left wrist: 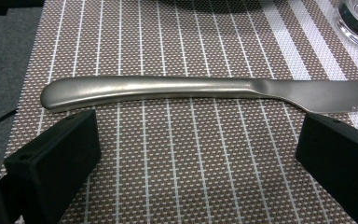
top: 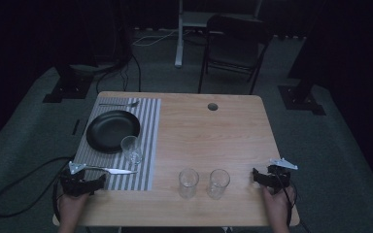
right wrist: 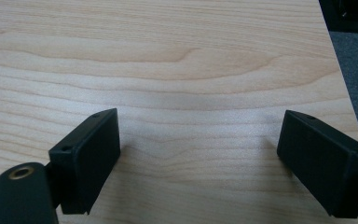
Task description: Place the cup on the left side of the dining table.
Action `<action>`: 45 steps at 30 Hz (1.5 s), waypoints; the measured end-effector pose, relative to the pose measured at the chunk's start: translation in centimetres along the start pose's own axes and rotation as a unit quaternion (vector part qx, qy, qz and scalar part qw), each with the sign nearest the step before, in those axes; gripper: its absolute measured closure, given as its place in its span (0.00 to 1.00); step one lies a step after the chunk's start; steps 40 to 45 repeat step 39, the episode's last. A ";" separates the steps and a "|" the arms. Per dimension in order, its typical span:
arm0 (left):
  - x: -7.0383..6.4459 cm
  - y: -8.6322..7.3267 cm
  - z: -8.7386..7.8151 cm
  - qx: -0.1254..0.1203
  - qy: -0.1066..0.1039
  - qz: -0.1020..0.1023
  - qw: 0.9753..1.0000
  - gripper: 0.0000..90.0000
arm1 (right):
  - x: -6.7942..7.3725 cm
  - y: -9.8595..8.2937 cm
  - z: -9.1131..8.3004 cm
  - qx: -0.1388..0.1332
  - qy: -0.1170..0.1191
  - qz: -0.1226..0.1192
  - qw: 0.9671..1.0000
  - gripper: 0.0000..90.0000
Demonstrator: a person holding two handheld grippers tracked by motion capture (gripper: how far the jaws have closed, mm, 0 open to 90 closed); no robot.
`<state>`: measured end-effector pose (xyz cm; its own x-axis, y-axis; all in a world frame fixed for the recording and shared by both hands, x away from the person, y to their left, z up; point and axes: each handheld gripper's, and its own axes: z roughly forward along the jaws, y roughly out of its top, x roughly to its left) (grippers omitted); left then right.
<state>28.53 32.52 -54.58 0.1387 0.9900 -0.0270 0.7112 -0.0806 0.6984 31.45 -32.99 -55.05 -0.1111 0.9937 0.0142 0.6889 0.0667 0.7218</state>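
Wooden counter [top: 233, 131]. Striped placemat [top: 148, 141] at 9 o'clock carries a black plate [top: 112, 130], a fork [top: 119, 104] at its 12 o'clock edge, a drinking glass [top: 131, 149], and a table knife [left wrist: 191, 91]. Two more glasses [top: 188, 183] [top: 218, 183] stand at 6 o'clock. Left gripper [left wrist: 196, 149]: jaws apart, just short of the knife. Right gripper [right wrist: 198, 154]: jaws apart over bare wood at 4 o'clock.

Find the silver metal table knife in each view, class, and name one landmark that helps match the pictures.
High view: silver metal table knife at lower left, by the left gripper.
Left gripper view: it lies across the middle.
Right gripper view: not in it.
Shared landmark: the striped woven placemat.
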 end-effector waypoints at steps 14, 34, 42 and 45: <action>-0.3 0.0 0.1 0.009 0.011 0.019 1.000 0.00 | 0.0 0.0 0.0 0.000 0.000 0.000 1.000 0.14; -0.4 0.0 0.1 0.009 0.014 0.016 1.000 0.00 | 0.0 0.0 0.0 0.000 0.000 0.000 1.000 0.14; -0.4 0.0 0.1 0.009 0.014 0.015 1.000 0.00 | 0.0 0.0 0.0 0.000 0.000 0.000 1.000 0.14; -0.4 0.0 0.1 0.009 0.014 0.015 1.000 0.00 | 0.0 0.0 0.0 0.000 0.000 0.000 1.000 0.14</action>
